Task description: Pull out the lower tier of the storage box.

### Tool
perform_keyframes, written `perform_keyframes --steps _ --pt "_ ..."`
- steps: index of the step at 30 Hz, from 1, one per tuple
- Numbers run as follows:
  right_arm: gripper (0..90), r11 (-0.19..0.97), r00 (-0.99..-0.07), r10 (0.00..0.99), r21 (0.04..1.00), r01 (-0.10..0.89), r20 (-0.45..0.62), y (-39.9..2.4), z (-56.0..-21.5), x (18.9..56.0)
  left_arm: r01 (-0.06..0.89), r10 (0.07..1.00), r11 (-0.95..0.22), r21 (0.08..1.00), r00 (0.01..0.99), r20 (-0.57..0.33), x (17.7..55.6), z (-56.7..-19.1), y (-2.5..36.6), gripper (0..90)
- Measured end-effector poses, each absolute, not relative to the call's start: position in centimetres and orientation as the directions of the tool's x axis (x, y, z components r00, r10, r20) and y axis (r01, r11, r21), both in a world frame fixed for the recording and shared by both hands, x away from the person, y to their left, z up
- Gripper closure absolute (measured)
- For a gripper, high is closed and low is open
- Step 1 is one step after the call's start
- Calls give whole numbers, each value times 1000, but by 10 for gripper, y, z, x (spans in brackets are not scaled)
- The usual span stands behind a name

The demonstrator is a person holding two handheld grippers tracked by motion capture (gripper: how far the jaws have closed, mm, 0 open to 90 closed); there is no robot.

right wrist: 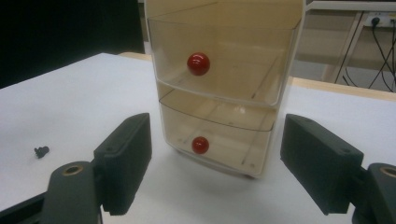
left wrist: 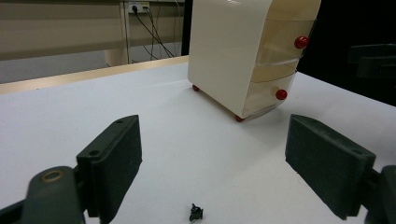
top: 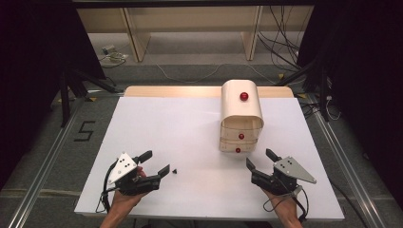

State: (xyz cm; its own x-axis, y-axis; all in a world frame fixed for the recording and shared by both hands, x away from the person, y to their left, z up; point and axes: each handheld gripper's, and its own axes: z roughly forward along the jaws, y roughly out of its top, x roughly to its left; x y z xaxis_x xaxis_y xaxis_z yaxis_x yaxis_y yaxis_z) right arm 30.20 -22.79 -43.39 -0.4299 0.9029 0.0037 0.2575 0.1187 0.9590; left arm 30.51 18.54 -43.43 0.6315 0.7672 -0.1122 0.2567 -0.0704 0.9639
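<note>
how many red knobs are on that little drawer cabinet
3 on the drawer cabinet: top knob, middle knob, bottom knob. Its small red feet are not counted.

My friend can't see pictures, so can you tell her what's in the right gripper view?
A small drawer unit with see-through drawers and red knobs stands on a white table, framed by the open right gripper. A tiny black part lies on the table at the left.

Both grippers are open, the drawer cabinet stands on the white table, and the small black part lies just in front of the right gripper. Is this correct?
Not quite: the small black part lies just in front of the left gripper, as the high view shows. The rest holds: the right gripper is open too, and the drawer cabinet stands on the white table.
</note>
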Motion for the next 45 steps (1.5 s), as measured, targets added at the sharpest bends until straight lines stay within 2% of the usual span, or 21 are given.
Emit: perform_keyframes --steps 11,21,45 --pt "265 93 -401 916 957 275 27 -211 -440 308 254 767 -68 965 632 -112 305 -434 186 184" --pt "271 124 -415 910 948 294 10 -196 -449 317 252 766 -74 965 634 -107 305 -434 186 184" --pt "282 140 -401 916 942 305 -6 -185 -458 326 254 764 -74 964 635 -109 304 -434 185 184"
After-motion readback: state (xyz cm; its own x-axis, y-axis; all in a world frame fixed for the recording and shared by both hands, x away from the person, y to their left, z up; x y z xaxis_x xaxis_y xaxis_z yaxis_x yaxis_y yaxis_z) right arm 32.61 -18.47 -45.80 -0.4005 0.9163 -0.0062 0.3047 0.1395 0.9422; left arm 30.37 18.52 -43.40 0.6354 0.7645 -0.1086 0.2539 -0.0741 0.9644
